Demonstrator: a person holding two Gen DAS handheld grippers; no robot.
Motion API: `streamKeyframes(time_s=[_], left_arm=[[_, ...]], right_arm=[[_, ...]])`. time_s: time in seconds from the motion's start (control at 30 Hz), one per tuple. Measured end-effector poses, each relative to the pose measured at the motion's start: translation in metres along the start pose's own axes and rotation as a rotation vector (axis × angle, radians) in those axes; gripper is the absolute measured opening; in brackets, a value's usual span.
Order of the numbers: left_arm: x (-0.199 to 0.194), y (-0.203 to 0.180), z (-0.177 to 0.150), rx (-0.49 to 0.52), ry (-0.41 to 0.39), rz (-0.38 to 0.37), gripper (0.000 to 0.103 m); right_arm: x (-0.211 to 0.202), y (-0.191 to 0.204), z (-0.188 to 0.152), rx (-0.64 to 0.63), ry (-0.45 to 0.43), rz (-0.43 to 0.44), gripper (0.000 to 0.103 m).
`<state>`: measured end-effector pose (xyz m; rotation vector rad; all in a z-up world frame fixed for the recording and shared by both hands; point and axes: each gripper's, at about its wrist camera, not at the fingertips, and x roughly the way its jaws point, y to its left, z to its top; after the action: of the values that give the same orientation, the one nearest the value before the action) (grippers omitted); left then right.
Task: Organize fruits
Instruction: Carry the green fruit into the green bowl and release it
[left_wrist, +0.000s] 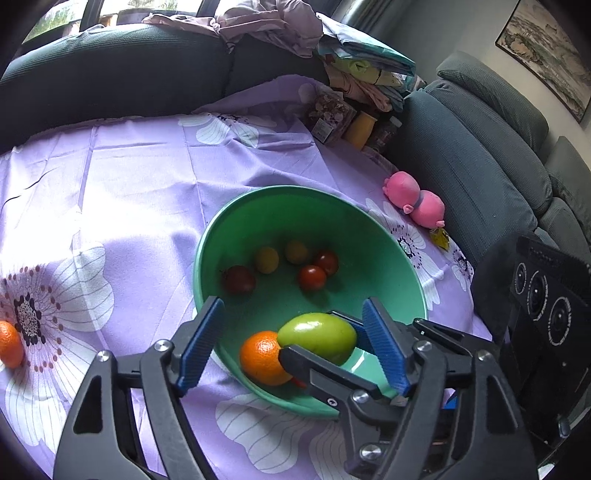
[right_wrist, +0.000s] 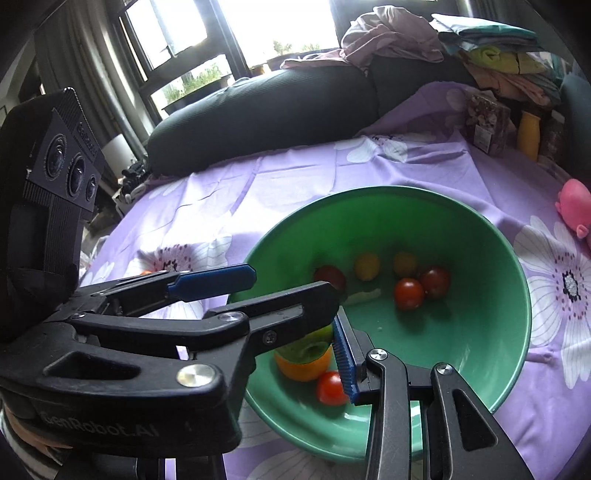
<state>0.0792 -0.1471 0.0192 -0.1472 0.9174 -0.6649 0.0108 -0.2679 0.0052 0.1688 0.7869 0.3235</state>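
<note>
We find the right claw inside the near part of the green bowl, pinching a green mango between its fingers; the mango sits against an orange on the bowl's near inner wall, and a red tomato lies just beside the orange, below the claw's blue pad. Farther in, on the bowl's floor, we count two red tomatoes touching each other, two yellowish small fruits side by side, and one dark red fruit apart from them to the left. The left claw is spread wide, its blue pads straddling the bowl's near rim, one outside the bowl over the cloth and one over its interior, gripping nothing. The bowl stands on a surface covered by a purple flowered cloth. A second orange lies on the cloth well apart from the bowl, at the left edge of the left wrist view. A pink plush toy rests on the cloth beyond the bowl, near a grey sofa.
</note>
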Motion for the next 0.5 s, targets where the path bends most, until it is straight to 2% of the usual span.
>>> streamKeyframes(time_s=[0.2,0.5], left_arm=[[-0.023,0.0,-0.003,0.017,-0.05,0.031,0.085],[-0.061,0.021,-0.015,-0.03,-0.111,0.069,0.085]], right_arm=[[-0.008,-0.002,-0.004,-0.002,-0.007,-0.047,0.042],[-0.032,0.0,-0.003,-0.012,-0.052,-0.084,0.043]])
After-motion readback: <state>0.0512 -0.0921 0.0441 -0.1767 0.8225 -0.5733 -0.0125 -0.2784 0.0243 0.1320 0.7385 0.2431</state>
